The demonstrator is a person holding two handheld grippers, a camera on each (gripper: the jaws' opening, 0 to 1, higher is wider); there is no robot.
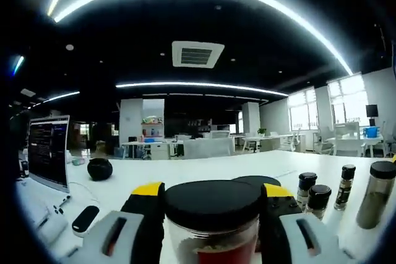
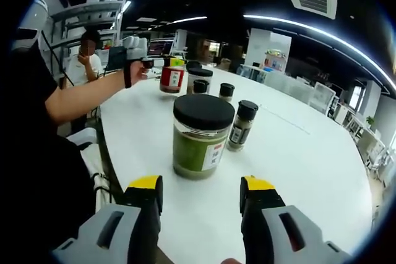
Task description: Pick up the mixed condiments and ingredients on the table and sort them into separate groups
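Note:
My left gripper [image 1: 213, 195] is shut on a black-lidded jar with a red label [image 1: 212, 214], its yellow-tipped jaws pressing both sides of the lid. The right gripper view shows that same red jar [image 2: 172, 80] at the far end of the white table [image 2: 297, 165], held by the left gripper [image 2: 167, 63]. My right gripper [image 2: 202, 188] is open, just short of a big jar of green powder [image 2: 199, 143]. A slim spice bottle [image 2: 241, 125] stands right beside the green jar.
Small black-capped bottles [image 1: 307, 187], a tall shaker [image 1: 345, 186] and a metal bottle [image 1: 375, 194] stand to the right of the held jar. Near it are a pale jar [image 2: 200, 78] and a small jar [image 2: 226, 91]. A laptop [image 1: 49, 153] sits at the left. Someone sits beyond the table [image 2: 86, 54].

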